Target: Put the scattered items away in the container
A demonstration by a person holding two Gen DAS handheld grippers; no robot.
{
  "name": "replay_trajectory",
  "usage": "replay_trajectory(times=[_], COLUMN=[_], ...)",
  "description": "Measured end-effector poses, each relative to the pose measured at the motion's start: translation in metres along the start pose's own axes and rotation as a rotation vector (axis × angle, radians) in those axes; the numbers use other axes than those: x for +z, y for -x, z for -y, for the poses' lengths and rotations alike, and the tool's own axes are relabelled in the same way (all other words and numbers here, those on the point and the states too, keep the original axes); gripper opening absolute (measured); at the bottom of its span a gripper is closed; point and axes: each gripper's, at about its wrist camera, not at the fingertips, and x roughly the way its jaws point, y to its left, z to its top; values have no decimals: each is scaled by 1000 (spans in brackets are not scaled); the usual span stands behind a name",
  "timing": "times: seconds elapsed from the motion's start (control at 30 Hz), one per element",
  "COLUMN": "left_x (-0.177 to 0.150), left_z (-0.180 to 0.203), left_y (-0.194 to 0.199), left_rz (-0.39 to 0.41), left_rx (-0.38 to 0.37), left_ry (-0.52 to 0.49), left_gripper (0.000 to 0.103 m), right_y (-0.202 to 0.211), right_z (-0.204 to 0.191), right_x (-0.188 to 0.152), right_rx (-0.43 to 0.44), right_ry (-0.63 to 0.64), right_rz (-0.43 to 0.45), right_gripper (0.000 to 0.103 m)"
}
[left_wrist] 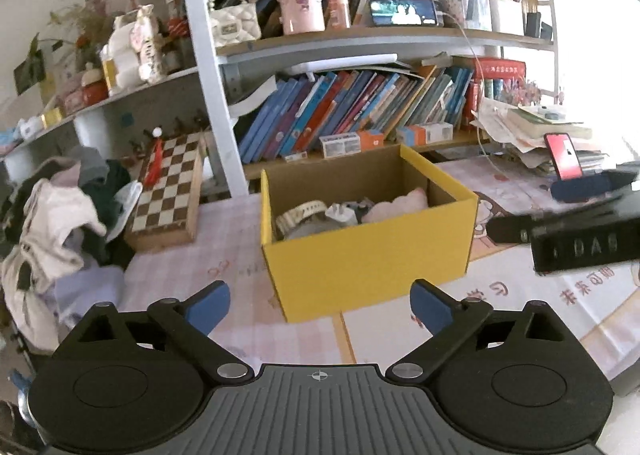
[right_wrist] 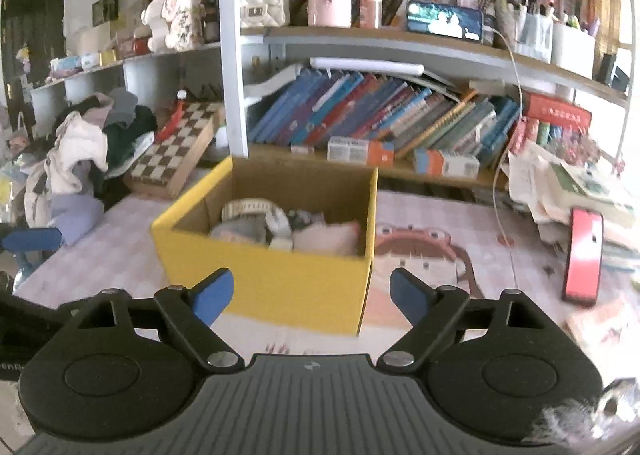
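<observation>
Both of my grippers, left (left_wrist: 320,305) and right (right_wrist: 311,295), hang spread wide and hold nothing in front of the yellow box (left_wrist: 360,255).

On the pink desk mat (left_wrist: 224,239) the box already holds soft items: a pale pink bundle (left_wrist: 396,205), grey cloth (right_wrist: 240,231), a cream band (left_wrist: 300,211). I judge the sorting nearly finished; next I must find any stray left, perhaps in the clothes pile (left_wrist: 52,223), and carry it over.
</observation>
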Motion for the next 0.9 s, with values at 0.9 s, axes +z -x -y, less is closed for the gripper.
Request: replay_trajectory(times=[0.9], left_x=[-82], left_z=[4], left_y=[32], left_rz=[-170], left_rx=[68], left_ry=[94], left_gripper=[101], right_y=[34], right_z=[-45], right_x=[-95], right_rx=[-47], right_ry=[-16], right_rz=[-165], right_gripper=[99])
